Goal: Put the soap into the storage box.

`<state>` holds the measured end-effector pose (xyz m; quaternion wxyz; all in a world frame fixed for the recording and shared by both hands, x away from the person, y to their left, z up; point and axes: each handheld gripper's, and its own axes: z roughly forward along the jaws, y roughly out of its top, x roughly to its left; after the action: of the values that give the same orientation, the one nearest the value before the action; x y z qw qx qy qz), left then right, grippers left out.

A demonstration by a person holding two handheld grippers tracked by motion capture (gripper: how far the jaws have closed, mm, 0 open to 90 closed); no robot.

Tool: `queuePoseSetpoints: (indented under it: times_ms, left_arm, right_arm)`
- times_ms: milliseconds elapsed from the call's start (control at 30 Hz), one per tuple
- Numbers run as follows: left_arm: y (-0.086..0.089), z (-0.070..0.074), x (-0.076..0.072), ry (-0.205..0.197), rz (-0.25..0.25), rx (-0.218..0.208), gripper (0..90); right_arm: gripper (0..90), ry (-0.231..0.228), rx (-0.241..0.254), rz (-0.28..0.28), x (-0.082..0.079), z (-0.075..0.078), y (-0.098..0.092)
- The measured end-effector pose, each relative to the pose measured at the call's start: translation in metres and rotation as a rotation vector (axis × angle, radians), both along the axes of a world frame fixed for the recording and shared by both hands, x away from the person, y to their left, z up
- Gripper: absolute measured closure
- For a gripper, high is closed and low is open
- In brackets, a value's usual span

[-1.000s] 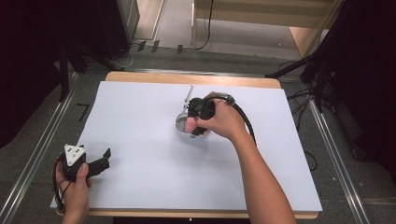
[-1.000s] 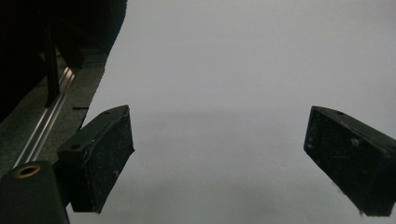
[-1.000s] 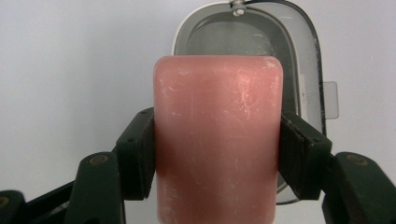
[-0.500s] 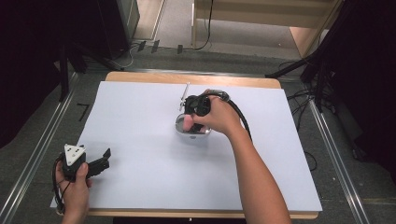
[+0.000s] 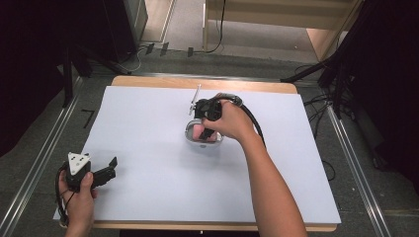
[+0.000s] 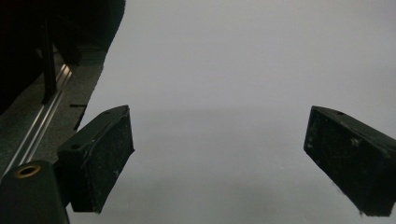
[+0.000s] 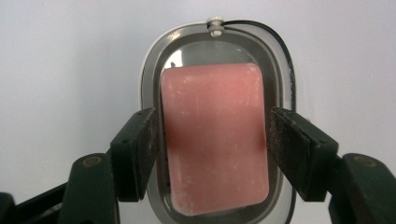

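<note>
Right gripper (image 7: 212,154) over soap dish (image 7: 152,70) mid-table; jaws just opening, flanking pink soap (image 7: 212,140), which lies in dish. Left pad appears touching soap, right pad slightly off. Left gripper (image 6: 219,158) wide open, holding nothing, above white table (image 5: 148,197) near left corner.

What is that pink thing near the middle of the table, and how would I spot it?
Find the white table, then the oval grey dish near its middle. In it lies a pink soap bar, a rounded rectangle between the right tongs; nothing else there is pink.
</note>
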<state>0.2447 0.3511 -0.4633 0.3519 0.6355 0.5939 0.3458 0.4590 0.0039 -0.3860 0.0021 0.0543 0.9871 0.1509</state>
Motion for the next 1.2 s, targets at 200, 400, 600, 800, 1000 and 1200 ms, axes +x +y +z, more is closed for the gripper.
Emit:
queuePoseSetpoints:
  times_ms: [200, 400, 600, 800, 1000, 1200]
  left_arm:
    - [0.000, 0.000, 0.000, 0.001, -0.001, 0.001, 8.9]
    - [0.000, 0.000, 0.000, 0.000, -0.001, 0.002, 8.9]
    - [-0.001, 0.000, 0.000, 0.000, 0.001, 0.005, 8.9]
    - [-0.001, 0.000, 0.000, -0.001, 0.002, 0.005, 8.9]
    - [-0.001, 0.000, 0.000, -0.002, 0.002, 0.004, 8.9]
    - [-0.001, 0.000, 0.000, -0.002, 0.003, 0.006, 8.9]
  right_arm:
    - [34.6, -0.007, 0.033, -0.051, -0.004, 0.000, -0.011]
    - [32.4, -0.011, 0.062, -0.087, -0.010, 0.001, -0.021]
    - [28.4, -0.021, 0.087, -0.119, -0.020, 0.002, -0.034]
    - [23.9, -0.032, 0.094, -0.139, -0.029, -0.002, -0.045]
    - [18.0, -0.047, 0.108, -0.160, -0.038, -0.006, -0.053]
    - [13.2, -0.067, 0.116, -0.179, -0.045, -0.008, -0.062]
